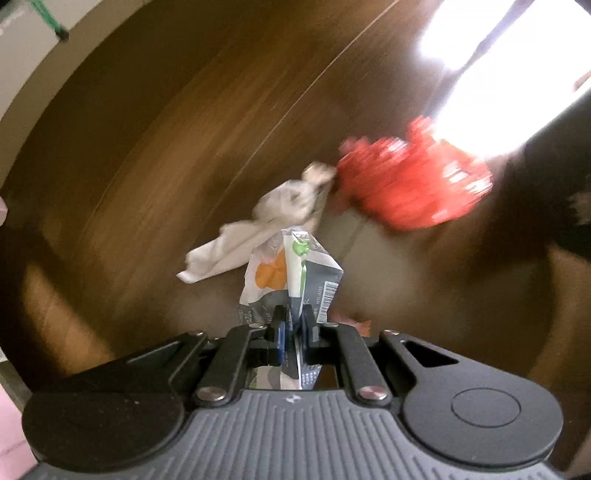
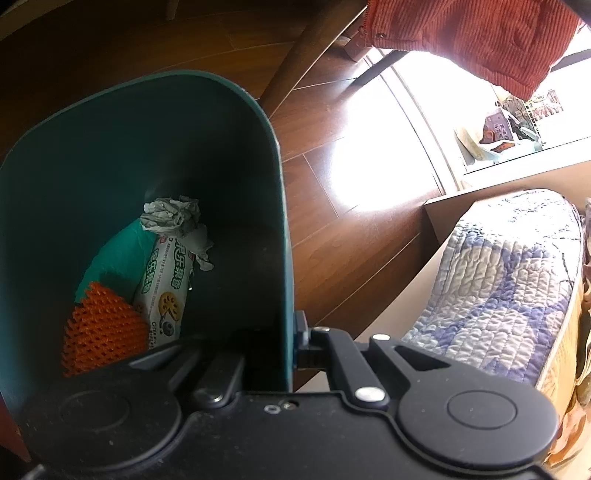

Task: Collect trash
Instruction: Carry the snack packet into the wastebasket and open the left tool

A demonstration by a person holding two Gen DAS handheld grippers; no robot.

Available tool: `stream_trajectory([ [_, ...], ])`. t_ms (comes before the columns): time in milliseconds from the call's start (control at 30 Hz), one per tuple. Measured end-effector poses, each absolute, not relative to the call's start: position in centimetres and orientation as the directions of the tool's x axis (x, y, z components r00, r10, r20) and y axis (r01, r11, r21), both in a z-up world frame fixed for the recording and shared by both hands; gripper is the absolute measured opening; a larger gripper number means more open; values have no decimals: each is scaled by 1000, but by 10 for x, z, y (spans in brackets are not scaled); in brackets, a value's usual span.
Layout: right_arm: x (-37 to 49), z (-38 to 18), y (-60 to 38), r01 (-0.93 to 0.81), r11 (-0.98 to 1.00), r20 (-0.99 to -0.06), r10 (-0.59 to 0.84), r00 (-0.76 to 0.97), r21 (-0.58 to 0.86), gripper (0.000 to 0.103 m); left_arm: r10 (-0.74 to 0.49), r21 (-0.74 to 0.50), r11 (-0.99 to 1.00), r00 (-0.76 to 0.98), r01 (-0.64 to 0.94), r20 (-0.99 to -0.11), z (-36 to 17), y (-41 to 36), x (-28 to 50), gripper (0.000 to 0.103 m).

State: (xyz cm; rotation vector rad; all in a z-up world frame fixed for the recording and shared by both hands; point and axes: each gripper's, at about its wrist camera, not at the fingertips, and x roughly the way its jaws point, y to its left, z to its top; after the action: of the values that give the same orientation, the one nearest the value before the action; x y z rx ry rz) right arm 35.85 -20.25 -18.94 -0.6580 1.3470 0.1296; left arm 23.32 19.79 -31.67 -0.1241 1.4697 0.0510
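Note:
My left gripper [image 1: 293, 325] is shut on a crumpled snack wrapper [image 1: 291, 269] with orange, green and a barcode, held above the wooden floor [image 1: 166, 147]. Beyond it lie a crumpled white tissue [image 1: 258, 229] and a red spiky item [image 1: 410, 177], both blurred. My right gripper [image 2: 284, 336] is shut on the right wall of a dark green trash bin [image 2: 207, 122]. Inside the bin lie a crumpled paper [image 2: 173, 216], a white snack packet [image 2: 166, 288], an orange spiky piece [image 2: 99, 328] and a teal bag [image 2: 118, 254].
A quilted blue-and-white bed cover [image 2: 498, 280] on a wooden frame is at the right. A red corduroy sleeve [image 2: 472, 33] hangs at the top right. Bright sunlight falls on the floor [image 2: 373, 166] by a window. A wooden furniture leg [image 2: 303, 51] stands behind the bin.

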Motion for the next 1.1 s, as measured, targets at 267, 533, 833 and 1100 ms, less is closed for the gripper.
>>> stream_trajectory([
  [267, 353, -185, -195, -451, 817, -928, -264, 263, -360, 5, -162, -180, 982, 250, -50, -955, -209, 149, 245, 7],
  [533, 343, -182, -183, -488, 794, -925, -246, 289, -364, 8, -321, -360, 932, 361, -44, -875, -120, 81, 258, 8],
  [833, 341, -182, -179, -506, 779, -923, -249, 294, -371, 8, -382, -460, 880, 396, -122, -835, -124, 33, 271, 8],
  [1100, 336, -180, -178, -498, 784, -924, -264, 275, -372, 9, -307, -342, 939, 347, -42, -886, -158, 7, 277, 8],
])
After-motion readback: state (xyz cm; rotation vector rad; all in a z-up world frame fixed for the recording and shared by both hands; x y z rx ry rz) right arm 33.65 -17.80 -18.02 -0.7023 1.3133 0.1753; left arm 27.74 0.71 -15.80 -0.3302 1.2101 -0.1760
